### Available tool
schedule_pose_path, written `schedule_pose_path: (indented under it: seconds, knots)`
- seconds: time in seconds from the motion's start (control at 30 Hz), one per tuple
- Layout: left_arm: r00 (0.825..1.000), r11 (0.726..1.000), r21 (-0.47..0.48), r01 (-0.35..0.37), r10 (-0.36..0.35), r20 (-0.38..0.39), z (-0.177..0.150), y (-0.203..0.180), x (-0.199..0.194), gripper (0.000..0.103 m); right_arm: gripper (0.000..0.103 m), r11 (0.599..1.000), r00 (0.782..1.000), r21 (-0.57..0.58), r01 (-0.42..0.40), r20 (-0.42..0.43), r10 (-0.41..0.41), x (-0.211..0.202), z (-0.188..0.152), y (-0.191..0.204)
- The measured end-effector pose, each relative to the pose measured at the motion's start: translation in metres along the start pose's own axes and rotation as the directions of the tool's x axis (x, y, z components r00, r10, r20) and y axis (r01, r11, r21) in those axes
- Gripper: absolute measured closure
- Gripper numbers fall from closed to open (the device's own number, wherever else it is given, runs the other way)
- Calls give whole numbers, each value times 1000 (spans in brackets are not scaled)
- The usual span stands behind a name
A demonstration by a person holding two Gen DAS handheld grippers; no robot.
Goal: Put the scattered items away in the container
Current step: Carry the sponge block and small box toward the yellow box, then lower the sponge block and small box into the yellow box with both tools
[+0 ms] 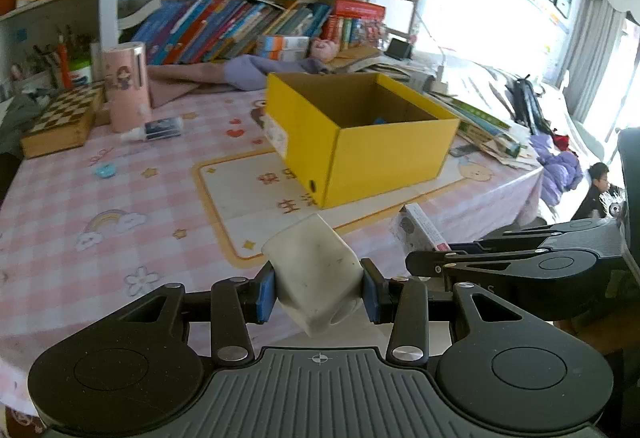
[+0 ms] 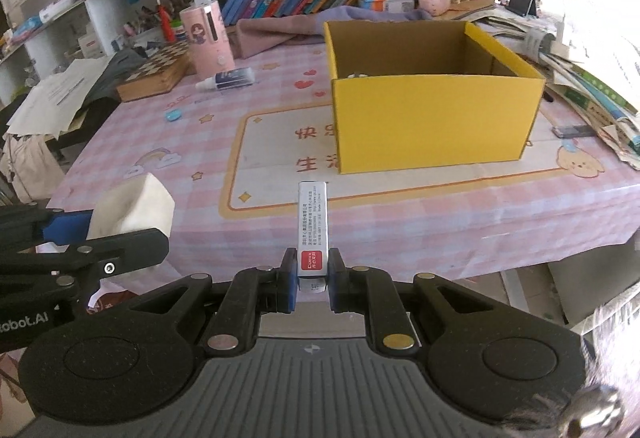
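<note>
Carry step: your left gripper (image 1: 318, 292) clamps the white block (image 1: 312, 274), your right gripper (image 2: 313, 280) pinches the slim box (image 2: 313, 222). Both hang near the table's near edge; yellow box (image 2: 432, 122) sits farther ahead. Next, lift over its rim.

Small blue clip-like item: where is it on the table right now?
The small blue item lies loose on the pink checked tablecloth, left of the yellow box, just in front of the white tube and the chessboard box; in the left wrist view it's at.
</note>
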State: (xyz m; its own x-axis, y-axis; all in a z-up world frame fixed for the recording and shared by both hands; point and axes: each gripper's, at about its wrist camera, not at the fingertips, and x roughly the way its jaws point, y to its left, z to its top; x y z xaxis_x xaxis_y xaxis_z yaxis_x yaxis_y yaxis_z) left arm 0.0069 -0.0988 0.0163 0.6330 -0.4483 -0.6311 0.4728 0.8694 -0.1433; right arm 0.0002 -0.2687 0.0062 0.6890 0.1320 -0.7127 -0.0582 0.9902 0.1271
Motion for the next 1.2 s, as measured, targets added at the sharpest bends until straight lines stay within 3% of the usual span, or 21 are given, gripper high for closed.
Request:
schedule_pose_path:
  seconds: [0.53,1.2]
  knots:
    - [996,994,66,90,-89,-16,14,-34,25,62,89,994,997,73,83,0,-83,-14,-7,-41]
    - [990,985,108,137,-134,-38,29,-62,54,62,89,985,993,124,119,-2,-119,-13,-1,-80]
